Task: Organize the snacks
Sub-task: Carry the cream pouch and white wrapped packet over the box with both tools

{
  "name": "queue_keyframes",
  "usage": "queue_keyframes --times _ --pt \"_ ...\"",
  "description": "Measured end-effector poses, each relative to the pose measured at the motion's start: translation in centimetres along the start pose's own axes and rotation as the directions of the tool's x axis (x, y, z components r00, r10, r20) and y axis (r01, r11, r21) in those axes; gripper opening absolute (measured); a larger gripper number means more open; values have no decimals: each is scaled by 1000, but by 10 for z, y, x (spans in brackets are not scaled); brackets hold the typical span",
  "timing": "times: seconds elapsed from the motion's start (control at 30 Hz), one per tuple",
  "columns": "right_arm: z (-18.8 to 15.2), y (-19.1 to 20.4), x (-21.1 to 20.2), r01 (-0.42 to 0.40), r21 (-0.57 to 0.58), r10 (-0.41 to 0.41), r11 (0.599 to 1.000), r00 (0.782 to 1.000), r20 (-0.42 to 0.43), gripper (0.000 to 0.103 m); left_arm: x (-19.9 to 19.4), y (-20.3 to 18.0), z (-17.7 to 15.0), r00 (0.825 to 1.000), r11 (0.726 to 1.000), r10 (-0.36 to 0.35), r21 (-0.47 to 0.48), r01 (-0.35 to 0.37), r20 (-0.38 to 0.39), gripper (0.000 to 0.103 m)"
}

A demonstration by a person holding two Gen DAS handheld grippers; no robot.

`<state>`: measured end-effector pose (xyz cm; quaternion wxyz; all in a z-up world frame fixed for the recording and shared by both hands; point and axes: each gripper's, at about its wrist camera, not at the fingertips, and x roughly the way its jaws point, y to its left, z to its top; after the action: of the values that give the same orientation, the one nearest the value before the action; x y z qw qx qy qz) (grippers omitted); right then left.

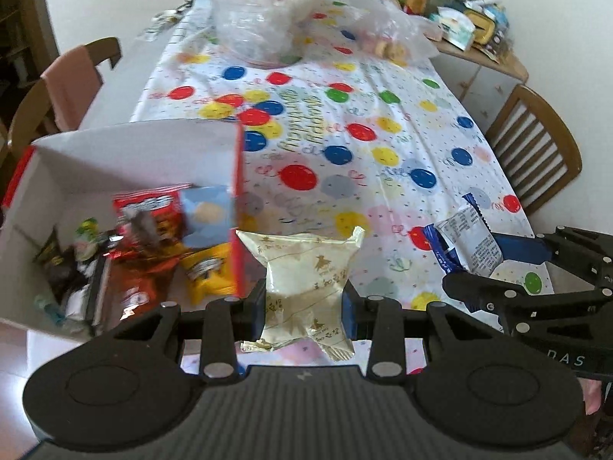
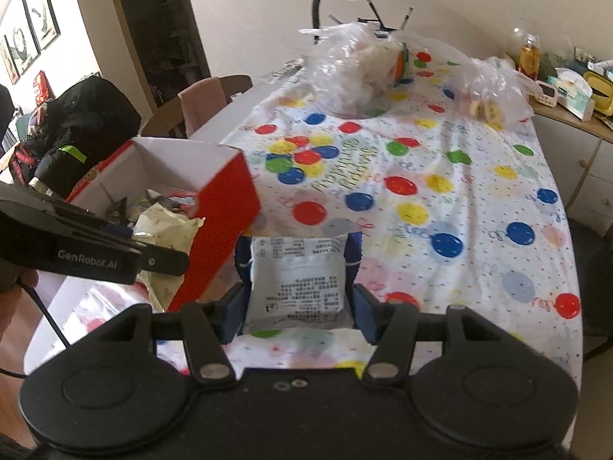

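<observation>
The left gripper [image 1: 304, 306] tilts steeply downward over the near table edge, its jaws drawn narrow and pinching a cream snack packet [image 1: 310, 280] by its middle, so the wrapper flares out above and below the pads. Just to its right, the right gripper [image 2: 299, 303] angles down less steeply, jaws part-way closed and clamped on the sides of a white-and-blue snack packet [image 2: 297, 280] with printed text facing up. In the left wrist view that second tool shows as black linkages at the right edge, its packet lifted off the cloth. That makes two packets held, one in each gripper.

Immediately left of both tools sits one open red box [image 1: 237, 211] with white inner walls. It holds a jumble of wrappers: a red packet [image 1: 147, 211], a light blue one [image 1: 207, 211], a yellow one [image 1: 208, 268] and several darker ones too blurred to count.

Ahead stretches the balloon tablecloth [image 1: 383, 134]. At the far end lie two clear plastic bags [image 2: 345, 73]. Two wooden chairs [image 1: 536, 145] stand by the table, one on each side.
</observation>
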<state>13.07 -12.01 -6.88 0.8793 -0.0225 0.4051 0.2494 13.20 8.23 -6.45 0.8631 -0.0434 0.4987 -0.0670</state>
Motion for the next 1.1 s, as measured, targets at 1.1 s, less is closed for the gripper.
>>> queue_keyframes --times 1.1 --pt "89 158 125 81 -100 -85 992 996 -34 57 -6 215 39 989 987 149 -52 -149 -1 36"
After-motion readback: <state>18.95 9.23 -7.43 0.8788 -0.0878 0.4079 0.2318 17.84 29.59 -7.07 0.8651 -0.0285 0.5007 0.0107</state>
